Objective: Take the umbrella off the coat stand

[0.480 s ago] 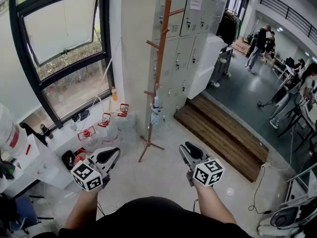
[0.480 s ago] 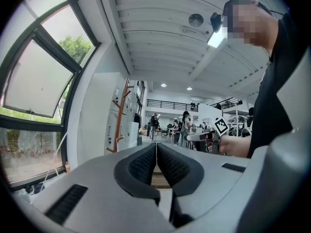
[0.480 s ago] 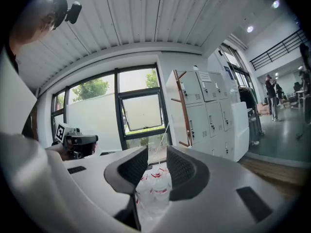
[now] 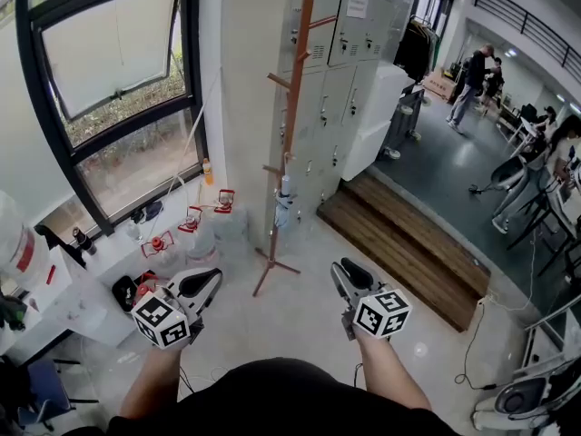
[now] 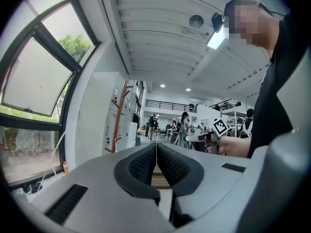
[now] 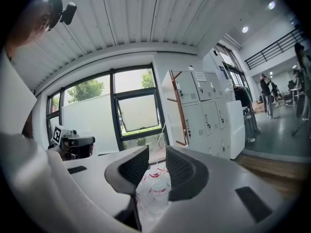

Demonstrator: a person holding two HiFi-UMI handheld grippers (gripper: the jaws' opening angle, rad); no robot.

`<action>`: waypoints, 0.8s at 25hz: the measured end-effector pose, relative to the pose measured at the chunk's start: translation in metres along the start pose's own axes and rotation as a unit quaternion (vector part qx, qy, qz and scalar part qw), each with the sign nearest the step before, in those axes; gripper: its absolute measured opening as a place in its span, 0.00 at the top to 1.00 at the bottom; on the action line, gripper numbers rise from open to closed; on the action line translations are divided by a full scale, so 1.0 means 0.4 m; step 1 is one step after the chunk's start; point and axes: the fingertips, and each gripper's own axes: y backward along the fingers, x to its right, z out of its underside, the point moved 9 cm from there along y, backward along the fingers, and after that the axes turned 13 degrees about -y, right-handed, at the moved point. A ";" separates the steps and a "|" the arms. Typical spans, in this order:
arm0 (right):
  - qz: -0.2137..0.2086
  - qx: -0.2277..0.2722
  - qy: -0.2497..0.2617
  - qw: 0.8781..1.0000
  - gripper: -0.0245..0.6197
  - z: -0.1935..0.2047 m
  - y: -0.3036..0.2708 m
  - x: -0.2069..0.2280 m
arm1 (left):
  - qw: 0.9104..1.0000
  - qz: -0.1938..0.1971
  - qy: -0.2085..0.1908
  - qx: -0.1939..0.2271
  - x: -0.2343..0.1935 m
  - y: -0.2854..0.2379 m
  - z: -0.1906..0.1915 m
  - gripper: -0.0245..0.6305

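Hanging low on the tall red-brown wooden coat stand (image 4: pixel 294 107), a folded white-and-pale-blue umbrella (image 4: pixel 285 203); well short of the stand, left gripper (image 4: pixel 211 280) jaws pressed together, right gripper (image 4: pixel 339 271) jaws spread, empty.

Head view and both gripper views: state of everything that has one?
left gripper: shut, empty
right gripper: open, empty
coat stand: upright
umbrella: closed up, hanging low on the coat stand, not yet taken
window: upper sash tilted open
lockers: doors shut
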 end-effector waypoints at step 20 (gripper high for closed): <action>0.011 -0.016 0.010 1.000 0.79 0.009 -0.037 -0.011 | 1.000 0.009 0.016 -0.005 -0.016 -0.006 0.031 0.93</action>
